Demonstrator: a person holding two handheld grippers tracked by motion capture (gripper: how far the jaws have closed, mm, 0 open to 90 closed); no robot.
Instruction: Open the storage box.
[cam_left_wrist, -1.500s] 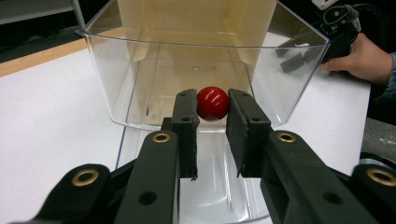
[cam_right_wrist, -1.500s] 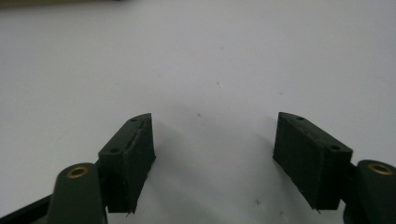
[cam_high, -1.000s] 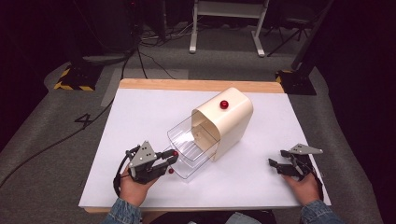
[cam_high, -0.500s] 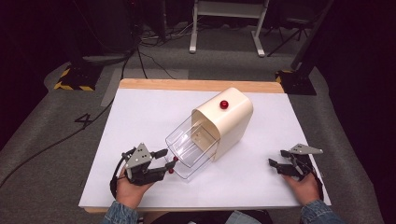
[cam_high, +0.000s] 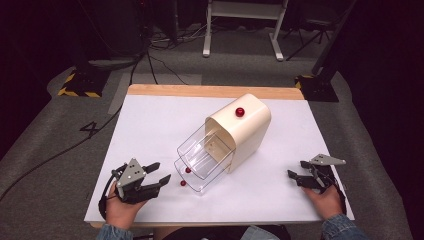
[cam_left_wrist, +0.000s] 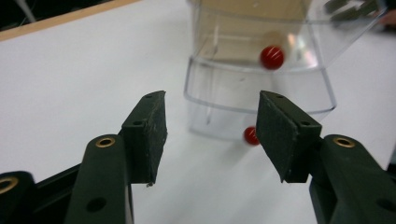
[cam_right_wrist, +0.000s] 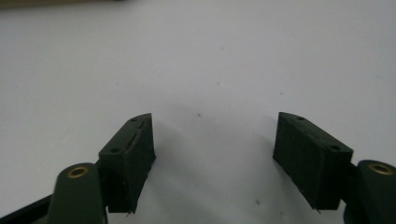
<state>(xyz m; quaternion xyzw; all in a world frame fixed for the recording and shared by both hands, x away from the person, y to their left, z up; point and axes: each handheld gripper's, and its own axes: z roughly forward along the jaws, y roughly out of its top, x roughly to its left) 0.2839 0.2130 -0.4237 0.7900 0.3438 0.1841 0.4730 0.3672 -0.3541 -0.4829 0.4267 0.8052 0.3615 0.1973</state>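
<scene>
The cream drawer unit (cam_high: 246, 127) is seen in the high view near the middle of the white table (cam_high: 150, 130), its long axis running from 1 o'clock to 7 o'clock, with the open front pointed toward 7 o'clock. A red knob (cam_high: 240, 111) is set on its top face. Two clear drawers (cam_high: 202, 157) are pulled out toward 7 o'clock, the upper one above the lower. A red bead (cam_high: 183, 183) lies on the table just beside the lower drawer front, and a second red ball (cam_high: 188, 170) is seen at that drawer's front. The left gripper (cam_high: 159, 178) is held at 8 o'clock from the unit, jaws apart and aimed at the drawers. The right gripper (cam_high: 296, 178) is held at 4 o'clock, well apart from the unit, jaws apart.

In the left gripper view, the left gripper (cam_left_wrist: 211, 135) is shown spread wide with nothing between its jaws. The clear drawers (cam_left_wrist: 261, 88) are seen ahead at 12 o'clock; one red ball (cam_left_wrist: 272, 57) is seen through the clear plastic, and the bead (cam_left_wrist: 250, 136) lies at the lower drawer's base.

In the right gripper view, the right gripper (cam_right_wrist: 215, 154) is shown wide apart over the bare table (cam_right_wrist: 196, 60).
</scene>
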